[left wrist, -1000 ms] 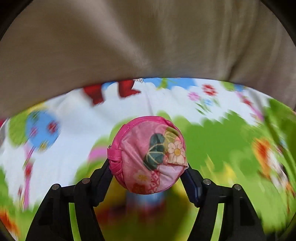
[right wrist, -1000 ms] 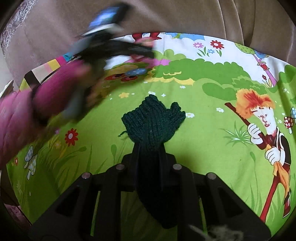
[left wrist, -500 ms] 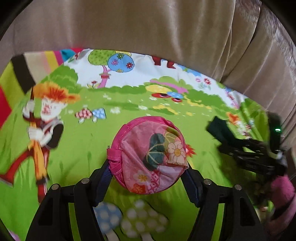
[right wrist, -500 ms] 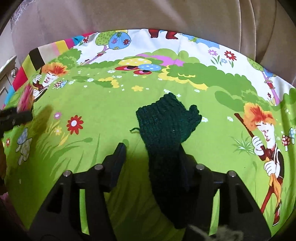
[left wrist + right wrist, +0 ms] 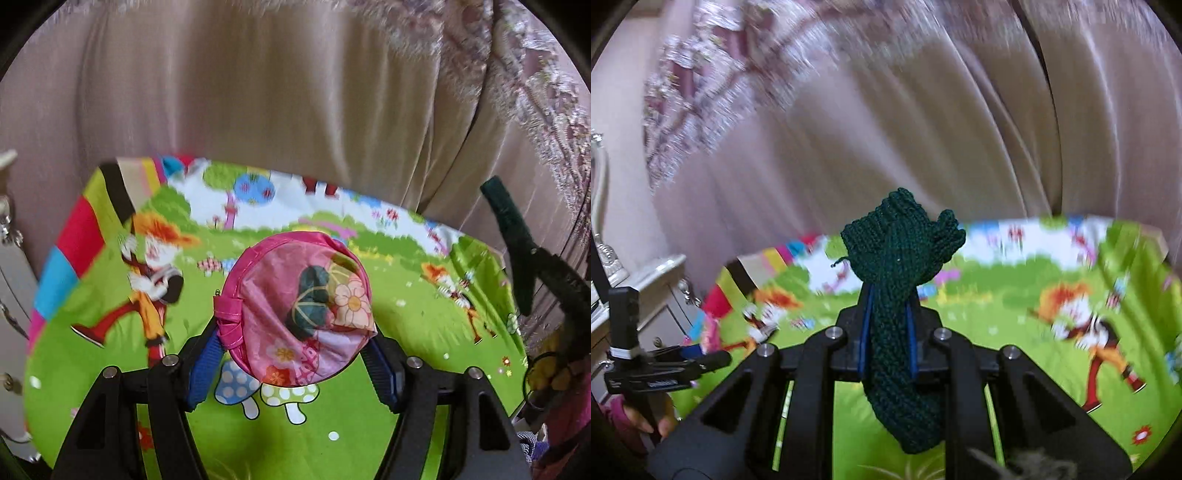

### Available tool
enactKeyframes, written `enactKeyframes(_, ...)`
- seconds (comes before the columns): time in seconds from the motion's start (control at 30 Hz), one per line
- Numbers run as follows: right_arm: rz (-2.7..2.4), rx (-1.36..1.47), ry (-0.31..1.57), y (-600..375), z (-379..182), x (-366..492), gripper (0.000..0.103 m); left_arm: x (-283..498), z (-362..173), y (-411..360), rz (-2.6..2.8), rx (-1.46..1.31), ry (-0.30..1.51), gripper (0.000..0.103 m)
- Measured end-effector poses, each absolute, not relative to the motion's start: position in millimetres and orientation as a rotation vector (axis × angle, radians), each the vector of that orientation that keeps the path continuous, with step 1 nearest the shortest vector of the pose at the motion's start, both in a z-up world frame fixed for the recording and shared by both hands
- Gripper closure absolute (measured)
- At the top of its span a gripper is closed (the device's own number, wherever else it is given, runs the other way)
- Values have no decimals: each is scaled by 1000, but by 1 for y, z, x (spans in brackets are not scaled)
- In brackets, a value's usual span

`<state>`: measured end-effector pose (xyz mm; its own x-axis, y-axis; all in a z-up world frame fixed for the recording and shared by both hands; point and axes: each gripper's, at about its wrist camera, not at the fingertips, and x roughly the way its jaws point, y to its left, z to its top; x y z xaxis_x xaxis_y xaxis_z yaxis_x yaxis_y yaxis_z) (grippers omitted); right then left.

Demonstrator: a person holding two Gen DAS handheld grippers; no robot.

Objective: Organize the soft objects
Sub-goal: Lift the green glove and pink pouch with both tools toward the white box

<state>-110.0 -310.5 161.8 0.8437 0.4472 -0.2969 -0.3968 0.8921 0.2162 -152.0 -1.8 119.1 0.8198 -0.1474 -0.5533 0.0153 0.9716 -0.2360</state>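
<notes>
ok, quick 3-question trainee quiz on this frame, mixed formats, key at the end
1. True or false: the left gripper is shut on a round pink pouch.
2. What does the right gripper hold? A) dark green knitted glove B) yellow sponge C) white towel
3. Fill in: behind the cartoon-print cloth hangs a beige ____.

Key: 1 true; 2 A; 3 curtain.

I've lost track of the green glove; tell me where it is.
The dark green knitted glove is clamped in the right claw, centre of the right wrist view, lifted above the cartoon-print cloth.
</notes>
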Motion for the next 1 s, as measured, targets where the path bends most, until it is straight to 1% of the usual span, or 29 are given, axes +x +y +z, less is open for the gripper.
enactKeyframes(0.13, 444, 110, 244, -305, 193, -150, 83, -176, 152, -7, -102, -183, 505, 33)
enactKeyframes(0.33, 445, 60, 170, -297, 217, -193, 83, -204, 184, -11, -114, -141, 422, 33)
enactKeyframes(0.47, 445, 26, 131, -295, 231, -215, 83, -217, 196, -13, -114, -136, 395, 33)
enactKeyframes(1.0, 413, -16, 30, -325, 257, -273, 83, -259, 236, -44, -146, -56, 289, 32)
